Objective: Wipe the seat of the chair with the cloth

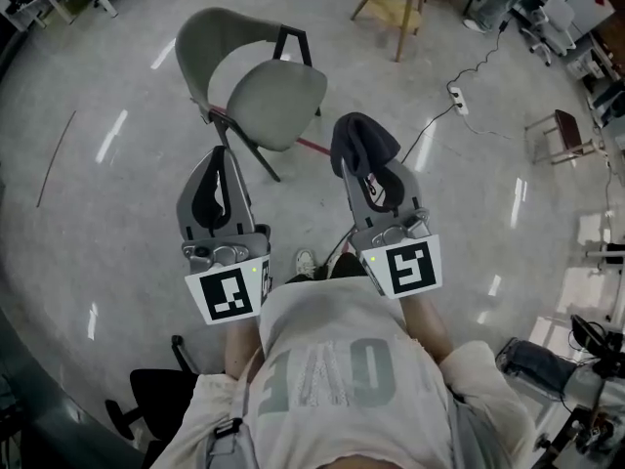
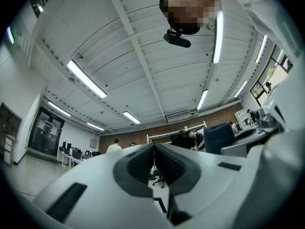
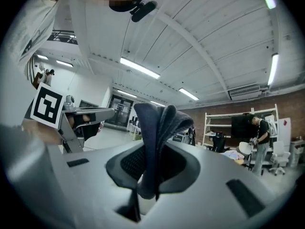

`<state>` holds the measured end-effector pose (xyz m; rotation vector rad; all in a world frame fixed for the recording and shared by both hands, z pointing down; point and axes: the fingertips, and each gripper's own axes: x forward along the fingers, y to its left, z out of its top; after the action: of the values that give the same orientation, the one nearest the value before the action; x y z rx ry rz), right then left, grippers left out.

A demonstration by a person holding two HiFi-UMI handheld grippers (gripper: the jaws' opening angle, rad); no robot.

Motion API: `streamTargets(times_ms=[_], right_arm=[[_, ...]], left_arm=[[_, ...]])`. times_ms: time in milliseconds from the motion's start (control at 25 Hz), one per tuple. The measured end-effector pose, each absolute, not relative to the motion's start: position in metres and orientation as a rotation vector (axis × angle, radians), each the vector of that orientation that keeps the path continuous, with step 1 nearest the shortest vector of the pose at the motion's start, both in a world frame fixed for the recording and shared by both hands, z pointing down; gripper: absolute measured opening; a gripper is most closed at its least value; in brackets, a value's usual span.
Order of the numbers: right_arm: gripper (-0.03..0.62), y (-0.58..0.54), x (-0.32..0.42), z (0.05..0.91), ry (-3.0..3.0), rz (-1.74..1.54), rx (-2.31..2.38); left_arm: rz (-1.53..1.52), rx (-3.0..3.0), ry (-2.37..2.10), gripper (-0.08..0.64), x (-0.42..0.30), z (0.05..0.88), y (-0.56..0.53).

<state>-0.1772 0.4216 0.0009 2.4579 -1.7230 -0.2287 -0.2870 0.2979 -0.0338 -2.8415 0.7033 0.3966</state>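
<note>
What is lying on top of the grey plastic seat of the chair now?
Nothing: the grey seat is bare. The dark blue cloth is not on it but clamped in the right gripper. The floor under the seat is covered.

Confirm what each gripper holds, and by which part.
Right gripper is shut on the dark cloth, pinching a bunched fold; left gripper is shut, empty.

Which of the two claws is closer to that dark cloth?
Right. The right gripper is clamped on the cloth; the left gripper, jaws together and empty, is apart from it on its left.
</note>
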Motion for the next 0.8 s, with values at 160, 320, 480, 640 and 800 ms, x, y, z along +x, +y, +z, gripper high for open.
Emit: streamTargets(times_ms=[160,320,480,640,800], right_arm=[[0.058,0.416,-0.169,-0.003,-1.715,-0.232,2.498],[0.058,0.412,-0.156,-0.001,-1.684,-0.225,2.524],[0.058,0.407,-0.132,0.011,-1.669,-0.218,2.538],[0.058,0.390,-0.098,0.027,-1.673,-0.213,2.552],[0.058,0.351,-0.054,0.040,-1.734,-0.235,2.524]], left_arm=[[0.388,-2.875,0.707,0.015,-0.286,-0.023,0.283],[0.359,-2.882,0.691,0.015,-0.273,-0.014,0.273],[0.362,-2.866,0.679,0.015,-0.250,-0.007,0.265],[0.356,-2.868,0.672,0.015,-0.218,0.007,0.249],[0.392,-2.829,0.712,0.015,-0.179,0.009,0.220]])
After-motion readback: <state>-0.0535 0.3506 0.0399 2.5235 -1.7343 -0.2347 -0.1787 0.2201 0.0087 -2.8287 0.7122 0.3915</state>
